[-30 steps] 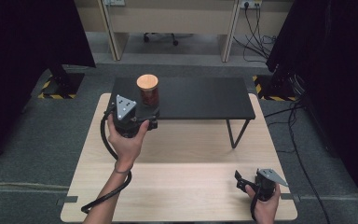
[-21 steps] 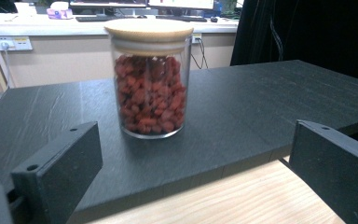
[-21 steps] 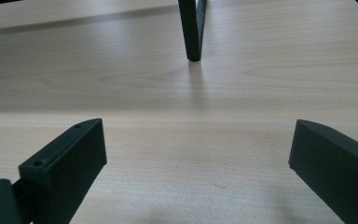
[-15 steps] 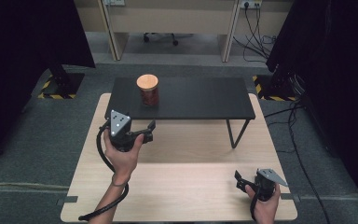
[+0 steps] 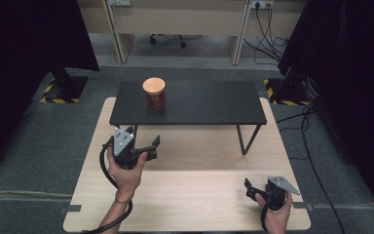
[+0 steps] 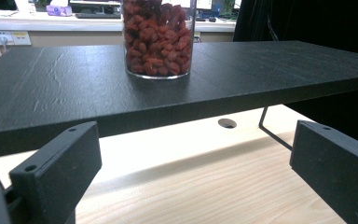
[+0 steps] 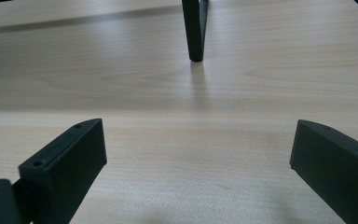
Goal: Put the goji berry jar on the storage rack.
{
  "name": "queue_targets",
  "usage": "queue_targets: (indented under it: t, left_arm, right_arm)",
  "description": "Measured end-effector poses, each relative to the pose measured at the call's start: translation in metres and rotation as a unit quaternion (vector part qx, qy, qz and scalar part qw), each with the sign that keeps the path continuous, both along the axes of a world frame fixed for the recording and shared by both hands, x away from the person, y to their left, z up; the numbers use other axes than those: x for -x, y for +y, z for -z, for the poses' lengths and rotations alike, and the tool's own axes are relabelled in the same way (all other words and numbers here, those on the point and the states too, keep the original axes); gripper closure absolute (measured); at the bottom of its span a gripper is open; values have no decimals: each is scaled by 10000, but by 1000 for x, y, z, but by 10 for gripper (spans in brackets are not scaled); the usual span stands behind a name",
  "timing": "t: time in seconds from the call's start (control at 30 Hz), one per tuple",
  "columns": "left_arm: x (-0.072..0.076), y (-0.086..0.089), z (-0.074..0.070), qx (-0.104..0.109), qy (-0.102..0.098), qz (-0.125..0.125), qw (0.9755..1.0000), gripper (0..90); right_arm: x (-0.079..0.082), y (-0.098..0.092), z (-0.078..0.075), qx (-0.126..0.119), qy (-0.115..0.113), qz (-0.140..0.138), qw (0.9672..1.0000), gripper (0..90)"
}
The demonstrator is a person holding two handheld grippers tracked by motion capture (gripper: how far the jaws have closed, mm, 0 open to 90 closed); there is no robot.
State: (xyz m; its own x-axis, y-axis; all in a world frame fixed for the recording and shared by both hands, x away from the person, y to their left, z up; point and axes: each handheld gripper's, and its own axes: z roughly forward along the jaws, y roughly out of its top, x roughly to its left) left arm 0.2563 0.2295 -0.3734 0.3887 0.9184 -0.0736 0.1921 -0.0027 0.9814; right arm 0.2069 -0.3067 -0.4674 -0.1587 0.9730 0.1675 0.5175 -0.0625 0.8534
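The left gripper [image 5: 143,146] hangs over the wooden table [image 5: 190,204], just in front of the low black shelf [image 5: 199,105], with its jaws spread wide and nothing between them. In the left gripper view the two black jaws stand well apart at the bottom corners, and straight ahead, up on the shelf, sits the jar [image 6: 158,37], glass-sided and packed with reddish dried fruit. From above, the jar [image 5: 154,95] stands upright near the left end of the shelf, topped with a round wooden lid, and nothing touches it.

The right gripper [image 5: 253,191] rests low at the near right corner of the table, well away from the jar. Its jaws gape too and are empty; the right gripper view looks along them over bare wood toward one thin shelf leg [image 7: 195,30].

To my eye the jar is parked on the shelf and the left hand is between steps, clear of it. If the jar is to be taken again, the left gripper must rise to shelf height, go forward with jaws either side of the glass, then close squarely so it does not tip.
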Motion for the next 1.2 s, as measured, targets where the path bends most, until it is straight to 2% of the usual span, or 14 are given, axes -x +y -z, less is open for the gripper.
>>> queue_targets:
  t: [0.13,0.37,0.53,0.77,1.13,1.2]
  left_arm:
    - [1,0,4,18,14,-1,10000,13]
    - [6,0,20,88,56,1,9999,13]
    - [9,0,32,34,198,41,9998,14]
    - [18,1,46,-29,350,68,9994,17]
    - [32,9,65,93,412,32,9991,17]
    - [35,10,68,62,427,50,9991,16]
  right_arm:
    - [0,0,0,2,0,1,10000,36]
    - [0,0,0,-5,-7,4,10000,36]
    - [0,0,0,-1,-8,3,10000,36]
    - [1,1,0,27,-11,9,10000,36]
    - [1,1,1,32,-39,15,10000,36]
    - [2,2,1,42,-46,22,10000,36]
